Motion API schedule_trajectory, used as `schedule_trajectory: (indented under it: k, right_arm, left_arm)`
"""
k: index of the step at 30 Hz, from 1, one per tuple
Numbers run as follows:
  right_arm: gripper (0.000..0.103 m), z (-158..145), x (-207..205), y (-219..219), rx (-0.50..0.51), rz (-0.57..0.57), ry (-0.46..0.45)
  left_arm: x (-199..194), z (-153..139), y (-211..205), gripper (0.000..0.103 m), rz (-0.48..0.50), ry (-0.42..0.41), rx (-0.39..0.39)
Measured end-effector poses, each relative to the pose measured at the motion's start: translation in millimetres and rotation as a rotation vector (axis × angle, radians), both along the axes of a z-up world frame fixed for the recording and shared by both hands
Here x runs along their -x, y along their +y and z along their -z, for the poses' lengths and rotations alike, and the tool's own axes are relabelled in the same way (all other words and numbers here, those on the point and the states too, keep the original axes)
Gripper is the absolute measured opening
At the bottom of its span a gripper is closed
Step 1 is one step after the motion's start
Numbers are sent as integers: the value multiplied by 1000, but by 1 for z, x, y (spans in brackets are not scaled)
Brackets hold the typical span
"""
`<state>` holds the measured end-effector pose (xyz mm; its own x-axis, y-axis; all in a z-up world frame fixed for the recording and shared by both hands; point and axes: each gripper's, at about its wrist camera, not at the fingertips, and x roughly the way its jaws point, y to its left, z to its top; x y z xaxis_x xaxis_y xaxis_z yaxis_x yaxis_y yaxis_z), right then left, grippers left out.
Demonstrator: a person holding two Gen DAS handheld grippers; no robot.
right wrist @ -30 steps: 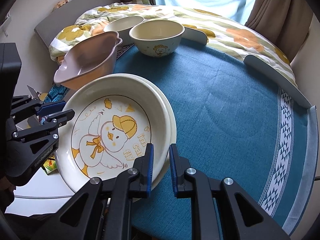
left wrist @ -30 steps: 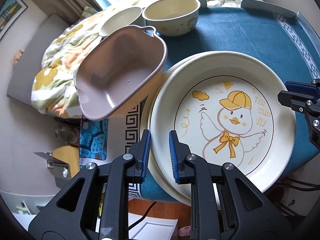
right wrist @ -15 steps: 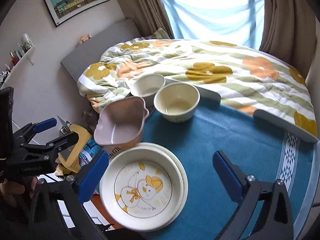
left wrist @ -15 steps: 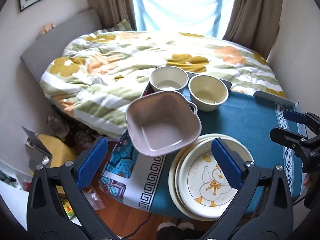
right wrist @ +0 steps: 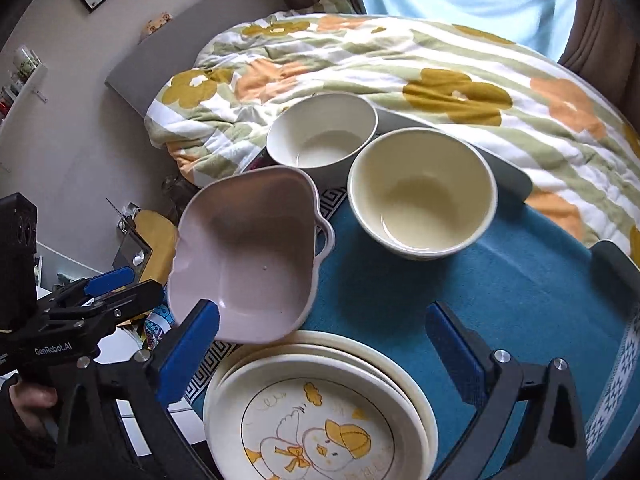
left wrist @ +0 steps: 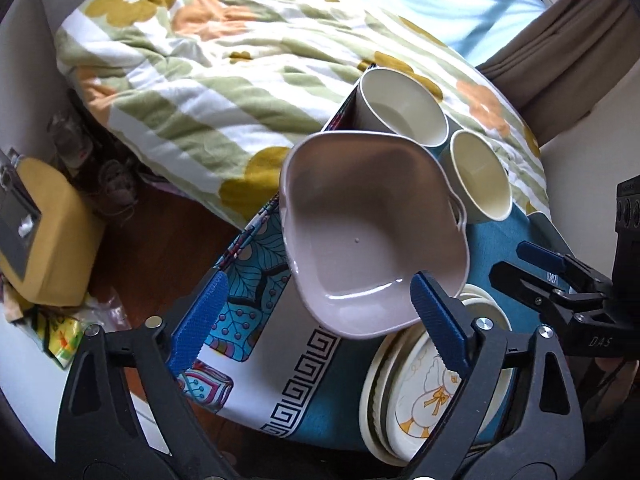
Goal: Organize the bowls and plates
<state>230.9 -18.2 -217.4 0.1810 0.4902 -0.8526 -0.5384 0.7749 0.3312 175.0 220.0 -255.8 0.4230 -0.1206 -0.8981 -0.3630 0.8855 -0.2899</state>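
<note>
Both grippers are spread wide with nothing between their blue pads: the left gripper [left wrist: 320, 316] hangs over the near left edge of the table [right wrist: 520, 280], and the right gripper [right wrist: 324, 344] hangs above the stack of plates [right wrist: 320, 392], whose top plate bears a duck drawing. The stack sits at the near edge of the blue cloth, its rim seemingly at or just past the table edge, though the left wrist view is too warped to be sure. A pink dish [right wrist: 248, 256] with small handles leans tilted, its low rim overlapping the stack's far left side. Behind it stand a white bowl [right wrist: 322, 136] and a cream bowl [right wrist: 422, 196], just beside each other near the far edge by the flowered quilt [right wrist: 400, 52]. The right half of the cloth lies bare
</note>
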Motion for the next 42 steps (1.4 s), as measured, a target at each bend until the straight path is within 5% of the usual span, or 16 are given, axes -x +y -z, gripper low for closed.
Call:
schedule_trajectory:
  k: [3, 13, 17, 30, 42]
  right_arm:
    - [73, 22, -10, 18, -8, -28, 76]
    - [29, 49, -21, 42, 28, -41, 110]
    - [13, 55, -25, 47, 52, -27, 114]
    - [11, 39, -9, 46, 35, -20, 37]
    - [11, -41, 54, -35, -31, 59, -137]
  left_arm:
    - [-12, 18, -1, 78, 34, 40, 26]
    - [-35, 50, 11, 45, 48, 108, 26]
    - [-40, 56, 11, 13, 73, 122, 19]
    - [-28, 29, -1, 12, 124, 61, -73]
    - [17, -72, -76, 12, 205, -110, -171]
